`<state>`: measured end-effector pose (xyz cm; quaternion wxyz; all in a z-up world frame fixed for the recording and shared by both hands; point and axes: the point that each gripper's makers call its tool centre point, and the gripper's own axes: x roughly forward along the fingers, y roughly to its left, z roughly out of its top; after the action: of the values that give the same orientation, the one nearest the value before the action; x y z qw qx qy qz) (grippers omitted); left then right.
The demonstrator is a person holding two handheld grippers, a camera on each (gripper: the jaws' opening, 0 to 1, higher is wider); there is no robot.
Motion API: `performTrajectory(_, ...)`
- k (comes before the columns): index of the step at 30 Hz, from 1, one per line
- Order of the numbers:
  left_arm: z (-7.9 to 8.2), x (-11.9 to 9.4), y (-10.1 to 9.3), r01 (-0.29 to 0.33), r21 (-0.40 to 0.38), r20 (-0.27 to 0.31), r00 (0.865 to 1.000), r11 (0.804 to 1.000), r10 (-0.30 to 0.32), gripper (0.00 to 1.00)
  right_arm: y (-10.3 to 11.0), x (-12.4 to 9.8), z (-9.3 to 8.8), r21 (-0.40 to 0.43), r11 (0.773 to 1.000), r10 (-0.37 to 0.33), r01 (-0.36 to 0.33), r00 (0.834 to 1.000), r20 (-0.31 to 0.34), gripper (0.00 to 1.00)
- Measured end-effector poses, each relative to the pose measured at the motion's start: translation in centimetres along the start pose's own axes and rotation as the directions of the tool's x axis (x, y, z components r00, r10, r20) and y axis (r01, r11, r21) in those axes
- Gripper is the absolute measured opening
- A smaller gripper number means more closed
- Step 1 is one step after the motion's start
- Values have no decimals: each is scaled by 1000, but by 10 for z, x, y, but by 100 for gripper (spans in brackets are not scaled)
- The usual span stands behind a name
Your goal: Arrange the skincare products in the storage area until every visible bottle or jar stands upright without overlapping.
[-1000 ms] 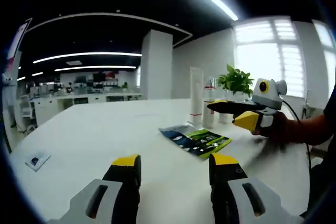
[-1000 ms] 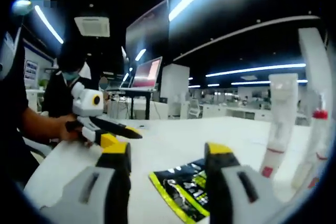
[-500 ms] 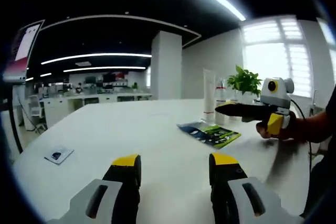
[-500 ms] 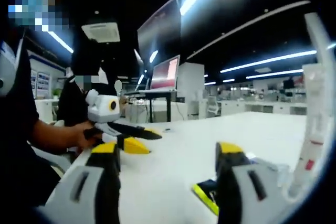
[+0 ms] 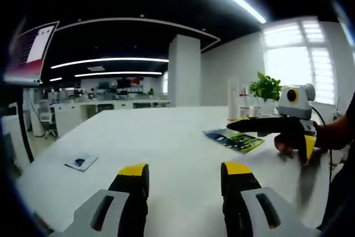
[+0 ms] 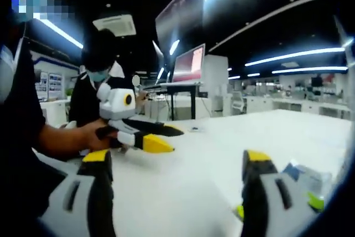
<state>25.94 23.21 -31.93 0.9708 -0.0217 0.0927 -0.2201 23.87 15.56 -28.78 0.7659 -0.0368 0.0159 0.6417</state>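
Observation:
A tall white tube (image 5: 233,99) and a small red-capped bottle (image 5: 244,102) stand upright at the far right of the white table (image 5: 166,137). A green and blue sachet (image 5: 233,140) lies flat in front of them, and its edge (image 6: 310,184) lies just right of my right jaw. My left gripper (image 5: 184,171) is open over bare table with nothing between its fingers; it appears again (image 6: 173,140) held in a hand. My right gripper (image 6: 176,159) is open wide and holds nothing. It hovers (image 5: 277,134) just right of the sachet.
A potted plant (image 5: 266,87) stands behind the bottles. A small card (image 5: 81,162) lies on the table's left side. A person (image 6: 100,81) sits behind the left gripper, near a screen on a stand (image 6: 188,65). Office desks fill the background.
Both views have turned left, so the tube and sachet sit further right. The tube has left the right gripper view. My right gripper's jaws stand wider apart than before.

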Motion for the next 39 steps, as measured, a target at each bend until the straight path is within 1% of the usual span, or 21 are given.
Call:
performTrajectory(3,0,-2,9,-18,0,0,1000,1000,18,52,2,13,-1,-5,1000,19,-19,999,-28,100)
performTrajectory(6,1,-6,21,-46,3,6,999,999,46,52,4,26,1,-16,999,42,-42,998,-37,99)
performTrajectory(9,0,-10,31,-74,13,5,997,997,74,52,3,37,-1,-29,998,56,-58,996,-69,94)
performTrajectory(13,1,-15,44,-103,12,10,995,995,103,52,2,53,1,-38,996,76,-80,993,-85,89)
performTrajectory(14,1,-16,46,-110,13,12,994,994,109,52,5,59,-1,-43,995,85,-89,992,-90,88)
performTrajectory(21,2,-21,64,-152,-1,20,988,988,152,52,-2,81,-4,-50,993,104,-110,988,-111,79)
performTrajectory(24,1,-24,75,-195,-8,15,981,981,195,52,-1,91,-4,-50,992,105,-112,988,-117,73)
performTrajectory(27,1,-32,83,-219,-20,25,975,975,220,51,-7,100,-1,-57,993,101,-108,988,-113,64)
performTrajectory(30,2,-41,93,-278,-40,44,959,960,280,48,-16,107,2,-50,995,83,-89,991,-106,56)
performTrajectory(31,2,-43,94,-289,-38,42,956,957,291,47,-21,109,2,-50,996,75,-81,991,-109,53)
performTrajectory(33,0,-46,98,-315,-34,35,948,948,316,46,-28,116,2,-36,997,63,-67,992,-110,50)
performTrajectory(37,0,-48,98,-331,-22,38,943,944,331,46,-37,127,-2,-36,998,51,-56,990,-132,43)
performTrajectory(39,-1,-48,97,-330,-17,35,943,944,331,46,-41,133,-4,-38,998,51,-57,989,-142,41)
